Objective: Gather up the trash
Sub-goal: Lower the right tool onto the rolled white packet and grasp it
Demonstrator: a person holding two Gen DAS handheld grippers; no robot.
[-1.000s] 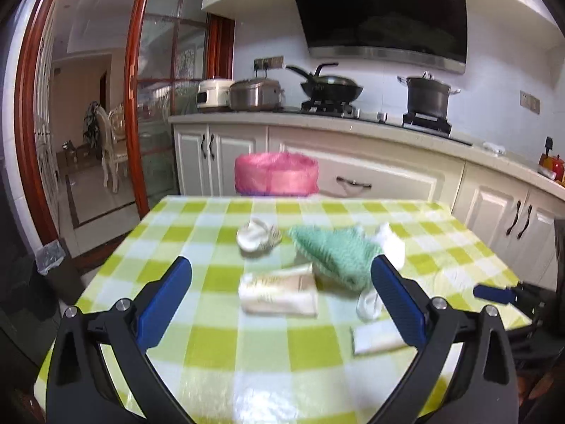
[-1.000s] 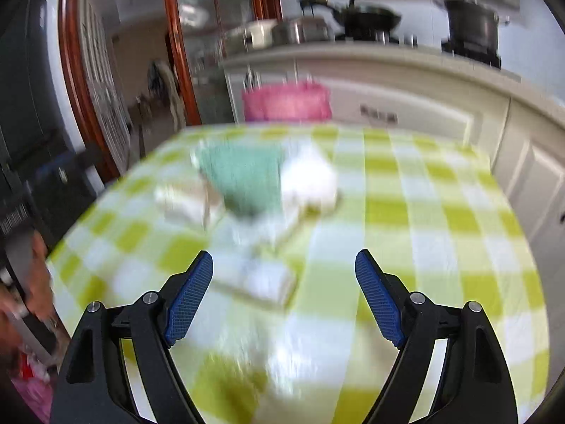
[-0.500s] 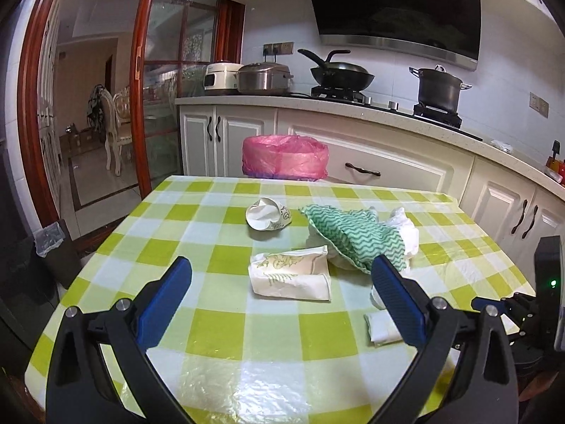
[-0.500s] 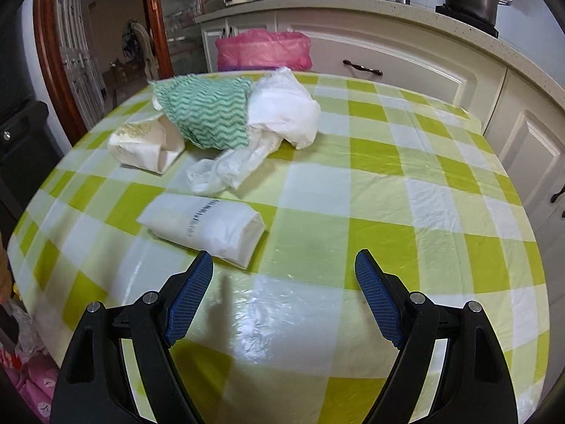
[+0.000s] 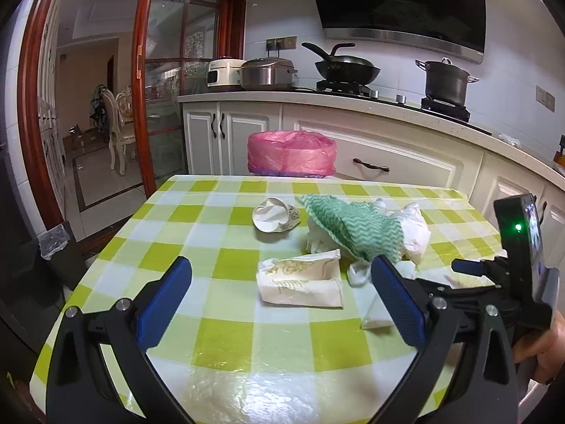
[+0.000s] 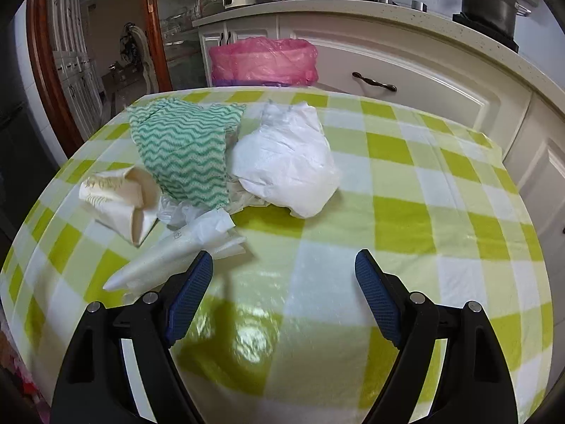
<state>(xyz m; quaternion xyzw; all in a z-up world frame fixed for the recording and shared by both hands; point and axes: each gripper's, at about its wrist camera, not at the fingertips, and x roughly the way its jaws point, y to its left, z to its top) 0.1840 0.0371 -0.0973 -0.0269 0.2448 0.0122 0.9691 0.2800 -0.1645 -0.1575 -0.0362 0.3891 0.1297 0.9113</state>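
Trash lies on a green checked table (image 5: 226,335). There is a crushed paper cup (image 5: 275,213), a flattened paper cup (image 5: 300,282) (image 6: 120,198), a green wavy cloth (image 5: 353,226) (image 6: 183,145), a white plastic bag (image 6: 286,162) (image 5: 415,228) and a white wrapper (image 6: 173,258) (image 5: 376,316). A bin with a pink liner (image 5: 291,153) (image 6: 263,60) stands beyond the table's far edge. My left gripper (image 5: 280,298) is open and empty, above the table short of the flattened cup. My right gripper (image 6: 284,284) is open and empty, with the wrapper by its left fingertip.
White kitchen cabinets and a counter (image 5: 370,106) with a wok, a pot and cookers run behind the table. A wooden-framed glass door (image 5: 148,106) stands at the left. The right gripper's body (image 5: 519,282) shows at the right edge of the left wrist view.
Both grippers have moved closer to the trash. The right gripper has come low beside the white wrapper and stays open. The left gripper stays open.
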